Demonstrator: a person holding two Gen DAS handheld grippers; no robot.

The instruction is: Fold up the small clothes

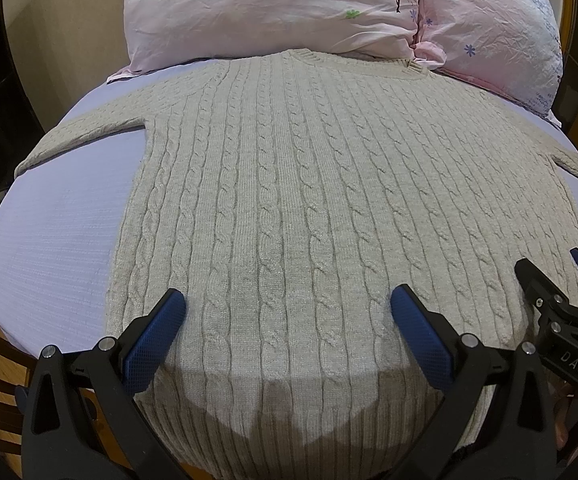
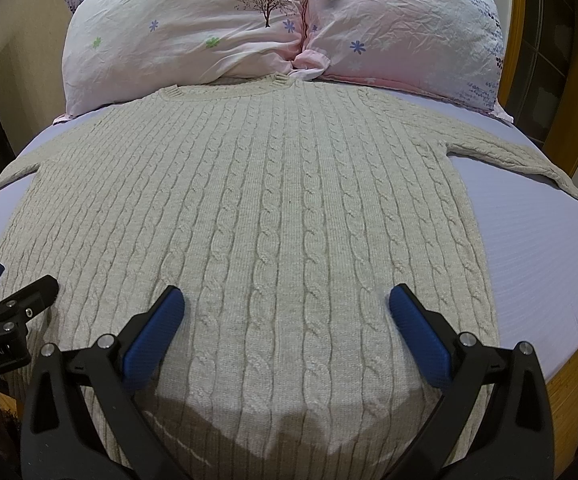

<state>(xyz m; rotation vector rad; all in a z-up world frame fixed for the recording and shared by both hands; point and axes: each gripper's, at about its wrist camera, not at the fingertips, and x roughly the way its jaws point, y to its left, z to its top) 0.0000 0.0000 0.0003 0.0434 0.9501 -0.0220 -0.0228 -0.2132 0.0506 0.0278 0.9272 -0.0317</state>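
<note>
**Oatmeal cable-knit spread flat, both tools poised over its hem**

Beige cable-knit wool fills the left wrist view: a sweater (image 1: 289, 184) lies flat and face-up on a bed covered by a lilac sheet (image 1: 61, 240), its collar toward two pink flowered pillows (image 1: 273, 12) at the head of the bed. One sleeve (image 1: 89, 132) stretches out to the left across the sheet; the other runs off toward the right edge. The left tool (image 1: 287, 308) hangs above the lower part of the sweater near the ribbed hem, its blue-padded fingers (image 1: 157, 340) spread wide apart with nothing between them, casting a shadow on the knit below. At the right edge the right tool (image 1: 557, 292) shows from the side, just beside the left one over the sweater's lower right part.

From the right wrist view the same sweater (image 2: 281, 200) lies with its collar touching the pillows (image 2: 193, 36), and a sleeve (image 2: 517, 156) extends right over the lilac sheet (image 2: 545, 248). The right tool (image 2: 287, 306) has its blue pads (image 2: 417, 340) held wide apart above the knit, gripping nothing. The left tool (image 2: 5, 292) enters at the left edge, low over the sweater's lower left side. A wooden bed frame (image 2: 577, 368) shows at the lower right.
</note>
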